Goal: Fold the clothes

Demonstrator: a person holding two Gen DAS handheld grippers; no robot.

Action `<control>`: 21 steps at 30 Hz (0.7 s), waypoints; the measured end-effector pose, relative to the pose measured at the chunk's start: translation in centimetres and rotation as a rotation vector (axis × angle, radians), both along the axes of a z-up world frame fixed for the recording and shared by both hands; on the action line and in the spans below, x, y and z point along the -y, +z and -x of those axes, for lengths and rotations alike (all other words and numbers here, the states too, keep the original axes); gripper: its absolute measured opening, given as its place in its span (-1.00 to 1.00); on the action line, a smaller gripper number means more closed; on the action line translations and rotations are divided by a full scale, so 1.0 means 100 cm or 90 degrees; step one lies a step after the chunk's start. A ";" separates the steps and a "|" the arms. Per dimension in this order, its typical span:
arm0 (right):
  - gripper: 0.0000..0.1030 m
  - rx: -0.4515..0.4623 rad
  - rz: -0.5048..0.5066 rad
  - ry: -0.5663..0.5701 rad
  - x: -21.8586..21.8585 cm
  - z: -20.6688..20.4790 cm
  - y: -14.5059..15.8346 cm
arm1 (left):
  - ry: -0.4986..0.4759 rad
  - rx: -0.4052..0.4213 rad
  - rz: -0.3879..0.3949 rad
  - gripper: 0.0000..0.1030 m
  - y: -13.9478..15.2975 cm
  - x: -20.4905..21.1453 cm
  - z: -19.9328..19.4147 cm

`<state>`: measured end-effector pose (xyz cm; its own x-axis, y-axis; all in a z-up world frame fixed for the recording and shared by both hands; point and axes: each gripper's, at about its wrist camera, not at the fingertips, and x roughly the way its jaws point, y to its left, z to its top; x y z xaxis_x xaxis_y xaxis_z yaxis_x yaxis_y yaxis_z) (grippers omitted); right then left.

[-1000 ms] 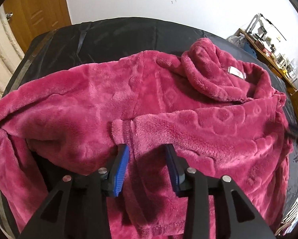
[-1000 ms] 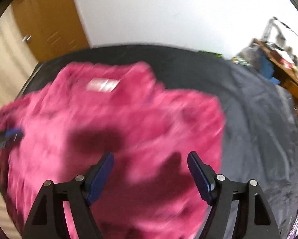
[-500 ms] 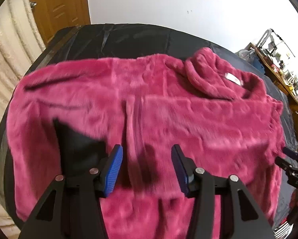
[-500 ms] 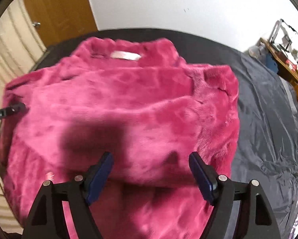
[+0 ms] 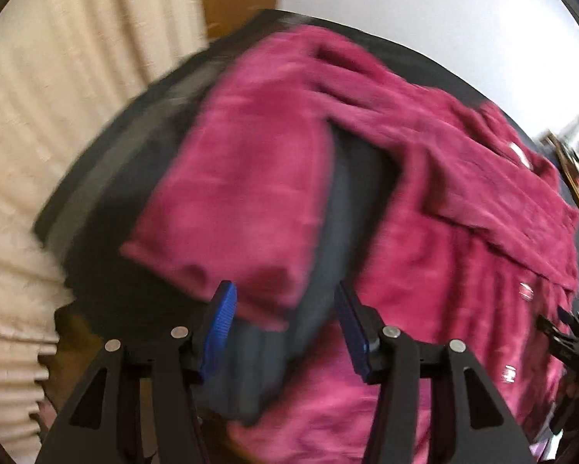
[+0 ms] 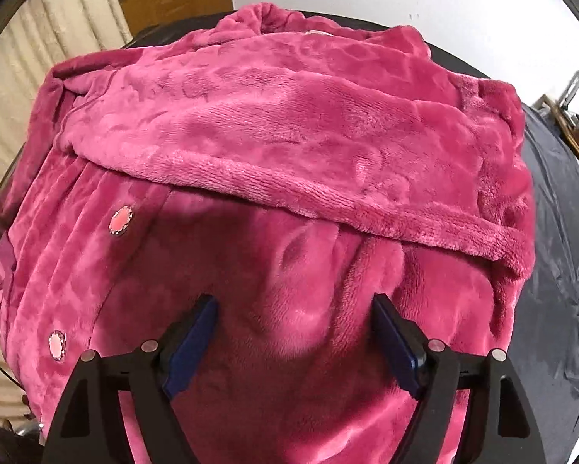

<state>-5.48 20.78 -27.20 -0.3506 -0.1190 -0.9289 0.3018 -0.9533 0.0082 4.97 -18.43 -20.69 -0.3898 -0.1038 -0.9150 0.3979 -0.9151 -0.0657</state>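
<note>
The left wrist view has swung sharply to the left since half a second ago: then it looked square across the fleece robe (image 5: pixel 463 232), now it faces a sleeve (image 5: pixel 231 208) lying out on the dark bed cover (image 5: pixel 108 178), blurred by motion. The left gripper (image 5: pixel 285 328) hangs with its fingers spread just above the sleeve's cuff end, pinching nothing. I judge this as lining up to take the sleeve and fold it in over the body.

The right gripper (image 6: pixel 293 344) has come in low over the front of the robe, fingers spread wide with plush fabric bulging between them but not clamped. A flap of the robe (image 6: pixel 289 147) lies folded across the body just ahead of it.

The robe lies on the bed, collar (image 6: pixel 266 19) at the far side, hem toward the person, so its long axis runs near to far; two snap buttons (image 6: pixel 121 221) follow that line.
</note>
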 end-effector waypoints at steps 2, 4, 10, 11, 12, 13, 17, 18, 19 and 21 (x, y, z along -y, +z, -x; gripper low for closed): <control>0.62 0.006 -0.008 -0.012 0.001 0.002 0.000 | 0.028 -0.018 0.007 0.12 0.001 0.026 -0.008; 0.63 0.015 -0.017 -0.026 0.001 0.006 0.000 | 0.049 -0.037 0.007 0.12 -0.001 0.054 -0.014; 0.63 0.021 -0.029 -0.092 0.010 -0.009 0.008 | 0.020 -0.028 0.004 0.12 -0.027 0.106 -0.012; 0.63 0.020 -0.031 -0.103 0.013 -0.012 0.009 | 0.007 -0.027 0.000 0.12 -0.030 0.110 -0.009; 0.63 0.020 -0.033 -0.114 0.015 -0.016 0.011 | -0.007 -0.027 -0.004 0.12 -0.034 0.115 -0.007; 0.63 0.019 -0.035 -0.126 0.017 -0.020 0.013 | -0.022 -0.026 -0.009 0.12 -0.037 0.116 -0.003; 0.63 0.017 -0.043 -0.170 0.025 -0.035 0.019 | -0.087 -0.025 -0.026 0.11 -0.044 0.116 0.012; 0.63 0.017 -0.044 -0.182 0.027 -0.039 0.021 | -0.100 -0.028 -0.032 0.11 -0.045 0.115 0.014; 0.63 0.016 -0.046 -0.193 0.030 -0.043 0.023 | -0.112 -0.030 -0.039 0.11 -0.046 0.114 0.016; 0.63 0.016 -0.046 -0.213 0.034 -0.050 0.026 | -0.136 -0.027 -0.047 0.11 -0.049 0.109 0.020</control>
